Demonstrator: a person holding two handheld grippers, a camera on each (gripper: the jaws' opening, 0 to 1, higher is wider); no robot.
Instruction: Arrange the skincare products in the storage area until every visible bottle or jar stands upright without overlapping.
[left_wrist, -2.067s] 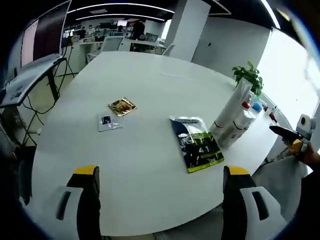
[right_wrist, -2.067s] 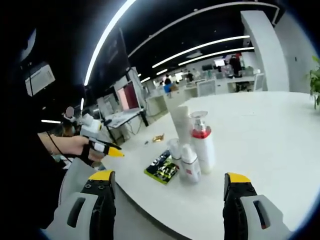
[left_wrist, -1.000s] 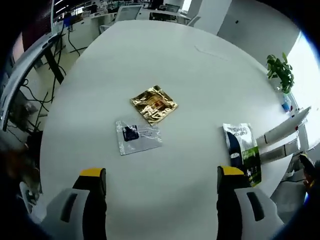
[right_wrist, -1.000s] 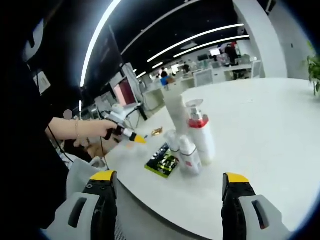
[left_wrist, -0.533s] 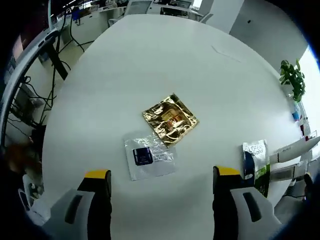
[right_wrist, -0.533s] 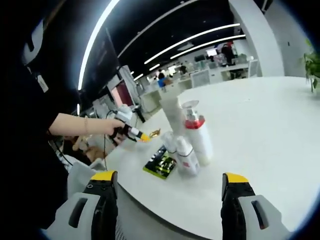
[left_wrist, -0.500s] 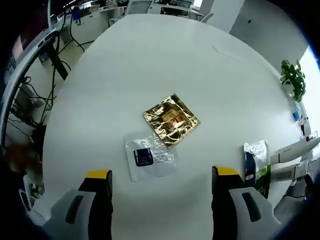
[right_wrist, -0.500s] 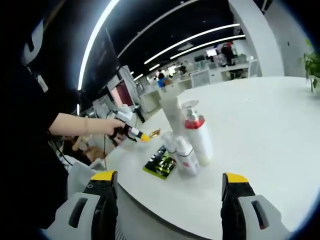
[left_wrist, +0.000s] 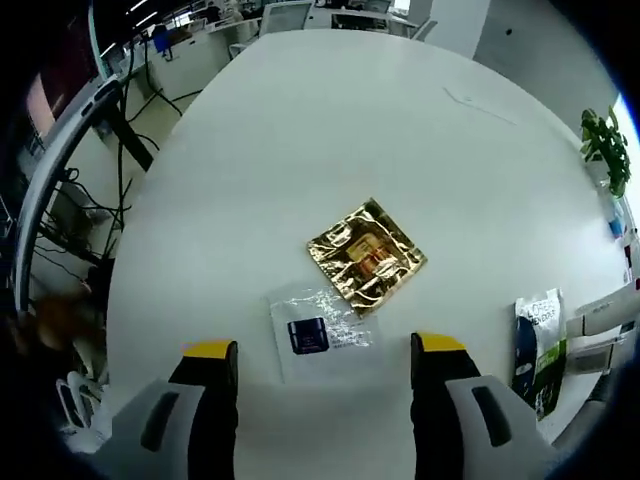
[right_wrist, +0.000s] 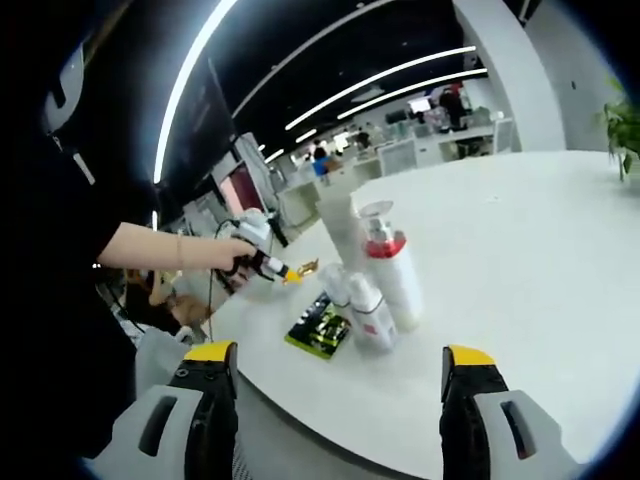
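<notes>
Table (left_wrist: 300, 110): white and round, with everything on it.
Bottles (right_wrist: 385, 275): a pump bottle with a red collar, a tall white tube behind it and two small ones in front, all upright and close together near the table's edge.
Green packet (right_wrist: 322, 327): flat, just beside the bottles.
Gold sachet (left_wrist: 367, 258): flat, its corner over the clear sachet (left_wrist: 318, 335).
Left gripper (left_wrist: 325, 352): jaws wide apart, holding nothing, above the clear sachet.
Right gripper (right_wrist: 338, 361): wide open, holding nothing, off the table's edge.
</notes>
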